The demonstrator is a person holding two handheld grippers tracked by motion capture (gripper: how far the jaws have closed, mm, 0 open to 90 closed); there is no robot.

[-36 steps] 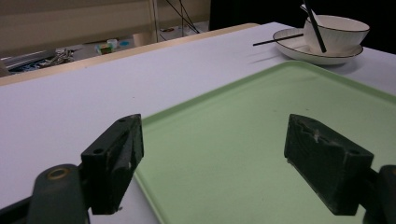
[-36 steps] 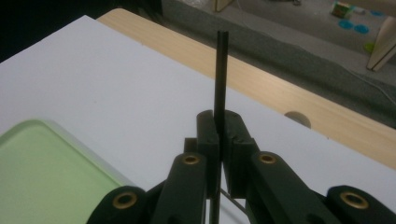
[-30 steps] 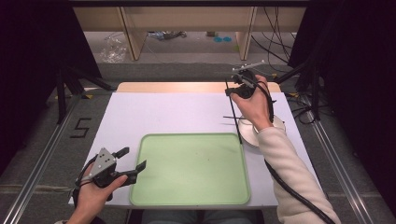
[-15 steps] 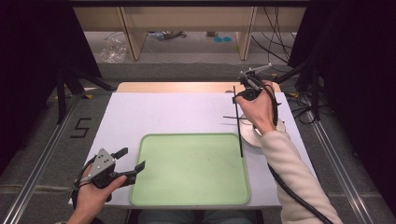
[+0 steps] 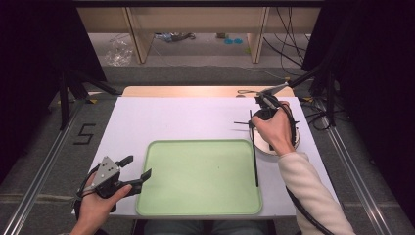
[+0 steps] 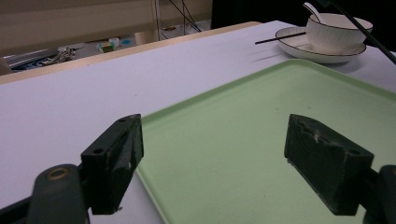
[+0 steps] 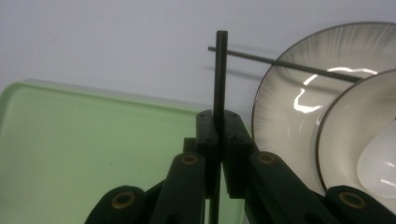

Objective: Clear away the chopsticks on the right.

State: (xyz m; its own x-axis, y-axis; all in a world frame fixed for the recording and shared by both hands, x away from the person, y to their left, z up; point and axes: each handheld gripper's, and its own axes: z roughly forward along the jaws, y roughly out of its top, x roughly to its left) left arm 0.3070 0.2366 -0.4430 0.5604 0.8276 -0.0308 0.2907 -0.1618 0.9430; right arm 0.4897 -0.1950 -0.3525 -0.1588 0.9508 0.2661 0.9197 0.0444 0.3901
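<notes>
Two chopsticks in play: high view, my right gripper [image 5: 253,125] carries one chopstick [image 5: 255,159] over the green tray [image 5: 195,205]; next, lower and release it flat. Left gripper view: jaws spread, idle at the tray's near corner; second chopstick [image 6: 280,38] rests on the plate [image 6: 299,46]. Right gripper view: jaws clenched on the chopstick, pointing down.
</notes>
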